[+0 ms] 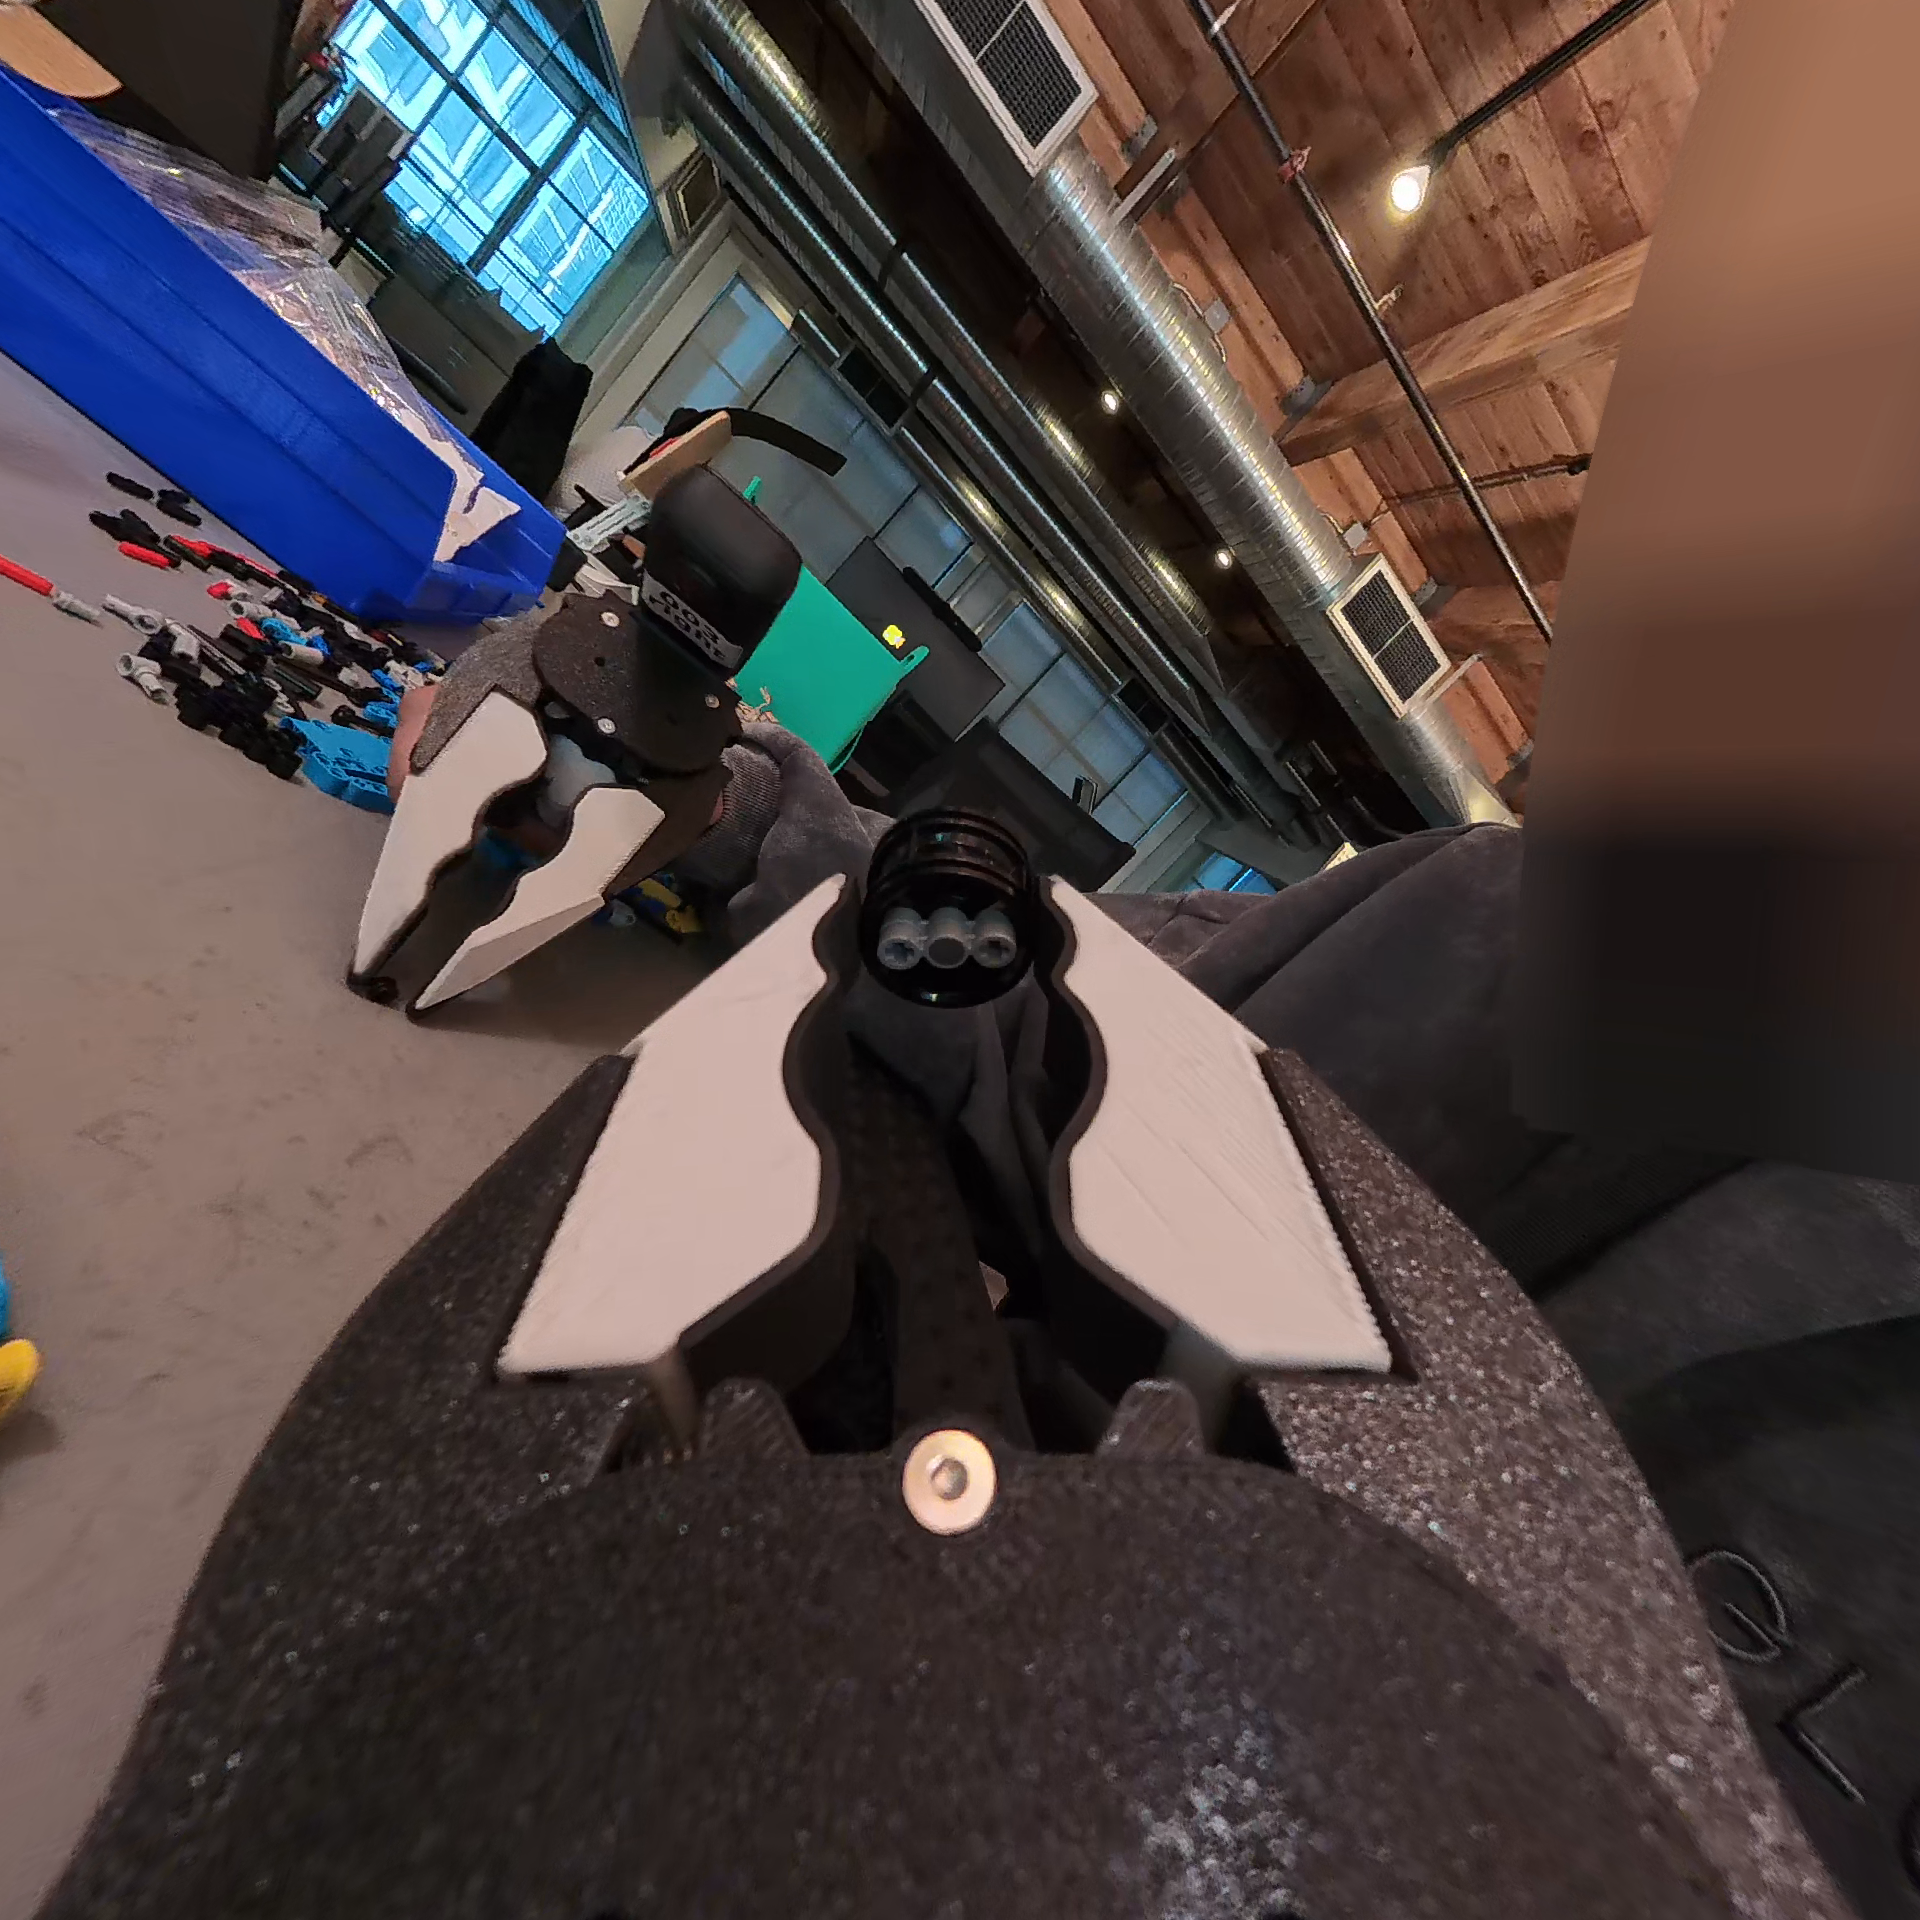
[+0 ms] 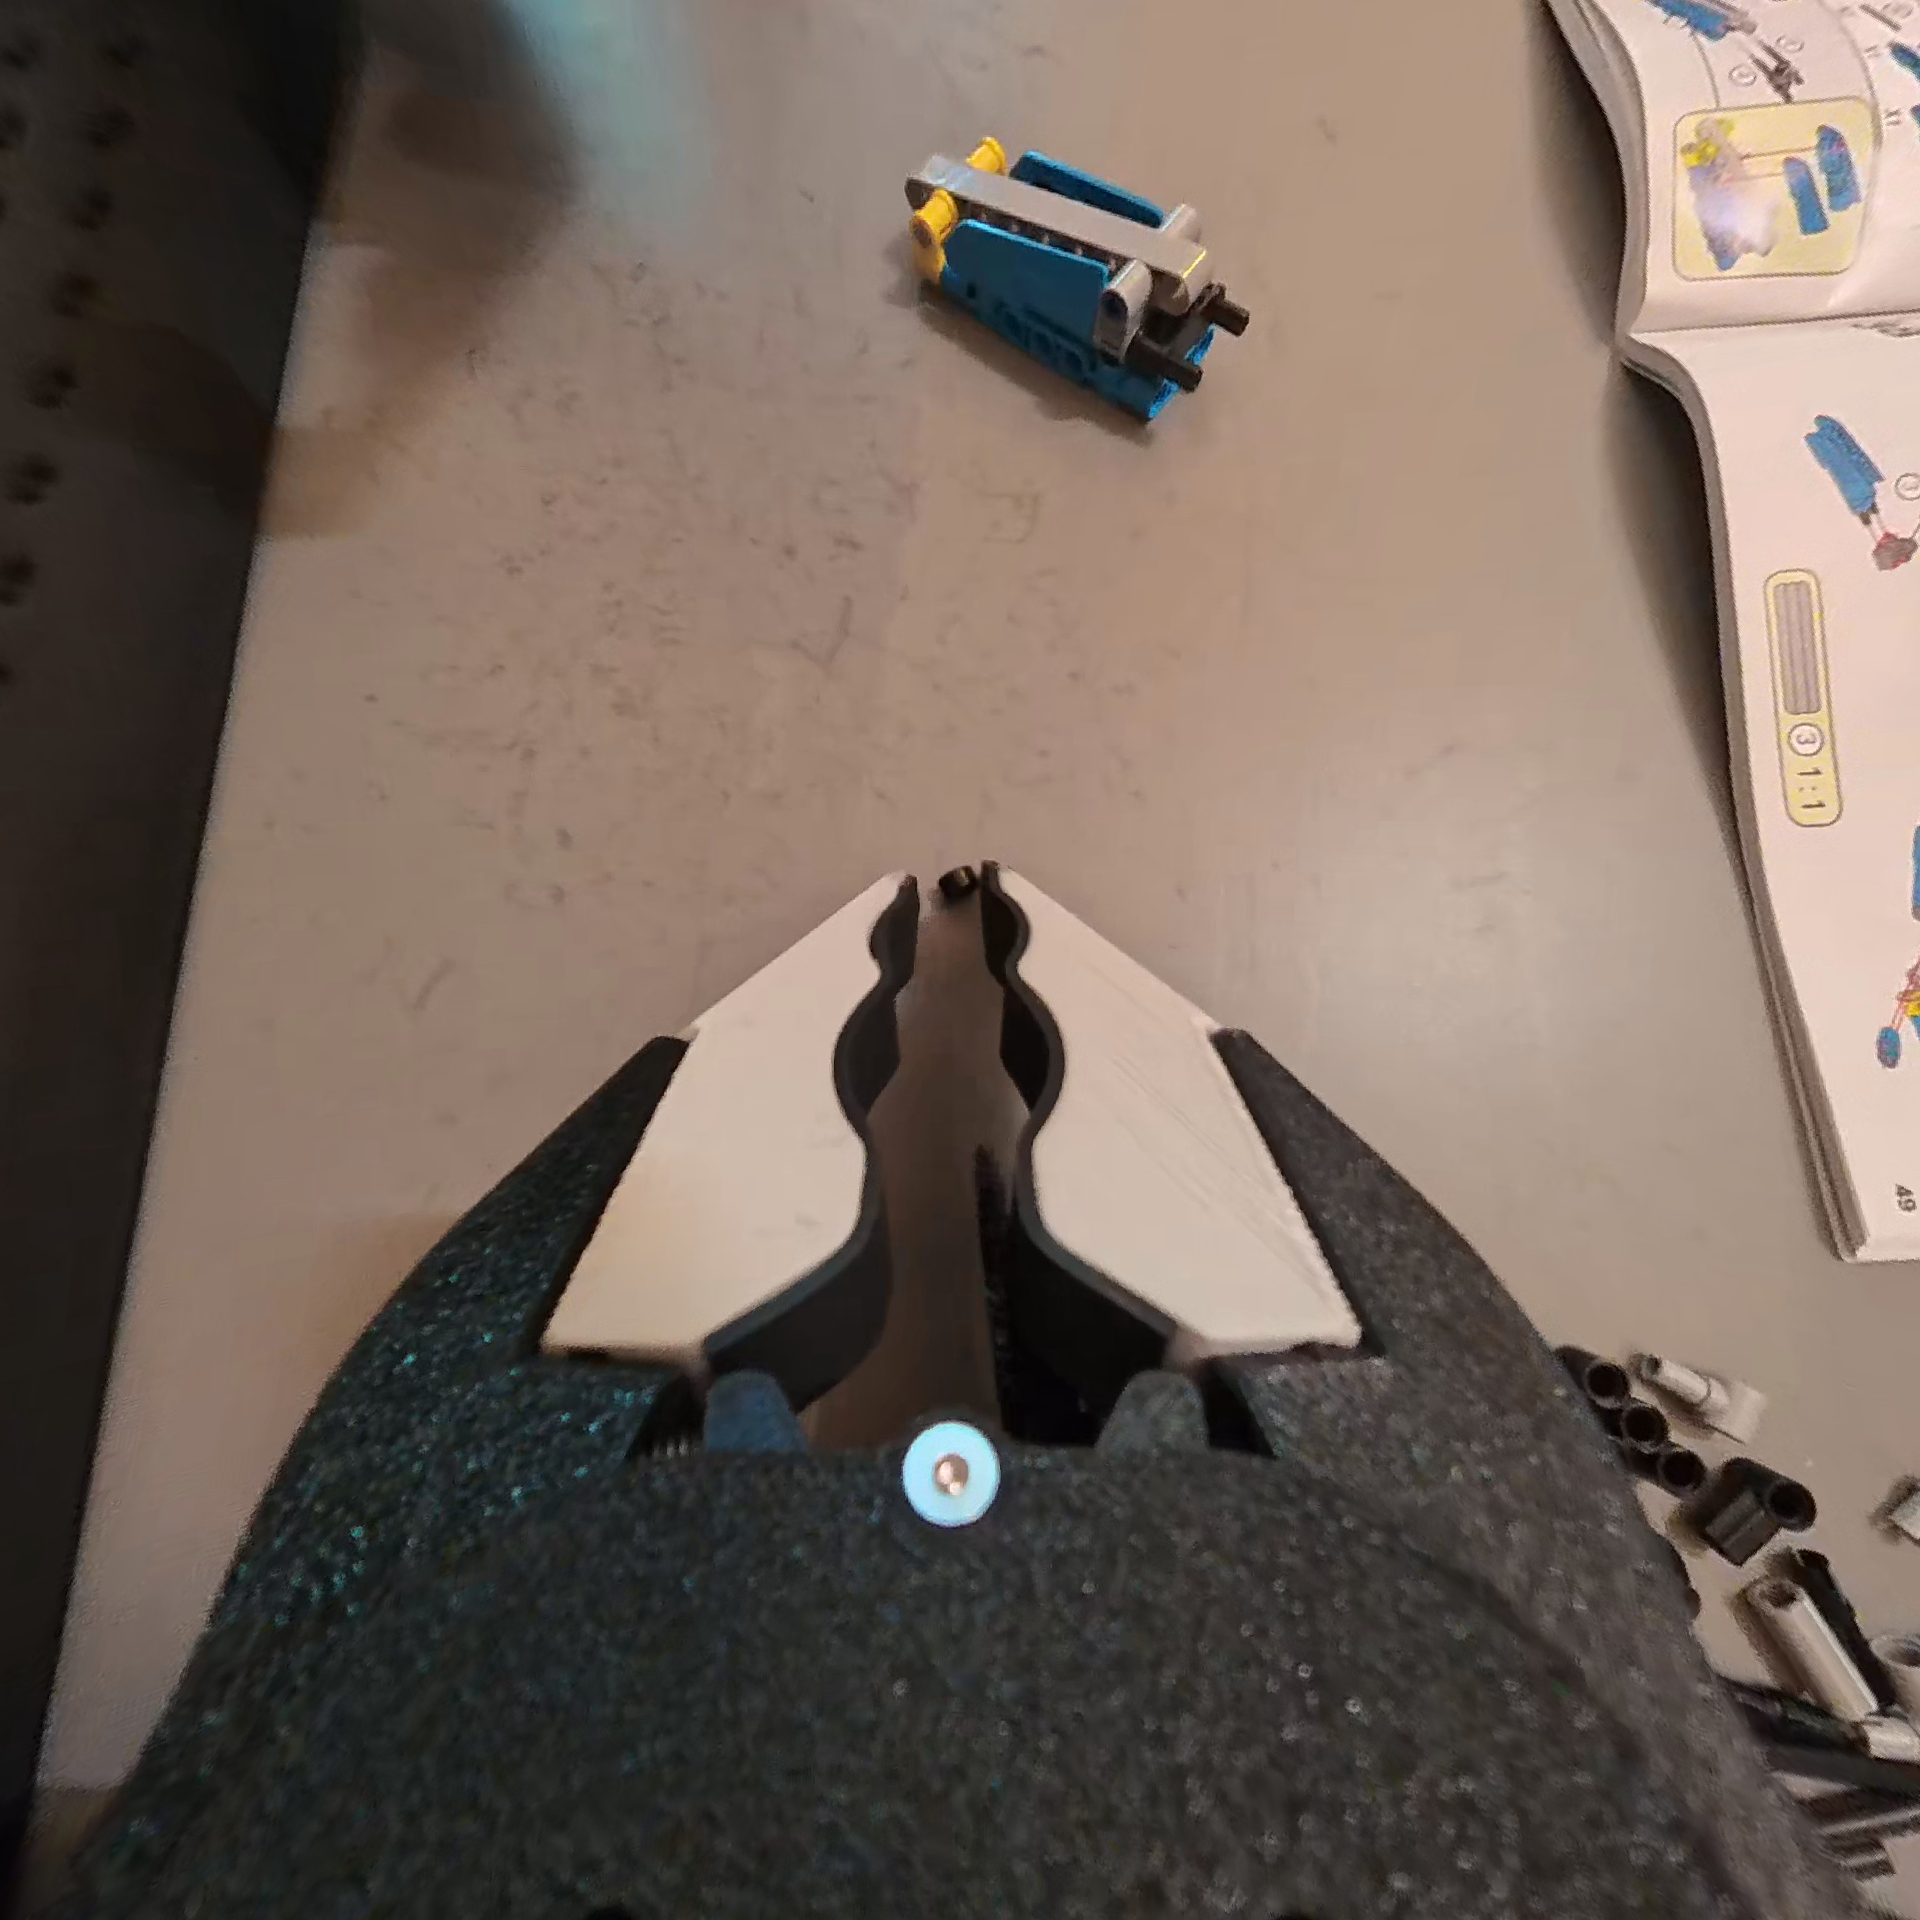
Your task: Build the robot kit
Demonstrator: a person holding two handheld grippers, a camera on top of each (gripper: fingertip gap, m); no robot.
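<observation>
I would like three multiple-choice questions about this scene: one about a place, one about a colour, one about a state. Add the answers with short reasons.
1. Where does the booklet lie?
A. to the right of the right gripper
B. under that gripper
C. on the floor

2. What colour are the pins at one end of the assembly?
A. red
B. yellow
C. green

3. What is the state of the left gripper?
A. wide open and empty
B. shut on a black wheel
C. shut on a sheet of paper

Answers:
1 A: the booklet lies along the right edge of the table.
2 B: two yellow pins stick out at the assembly's far end.
3 B: the wheel sits between the tips of its fingers.
</observation>
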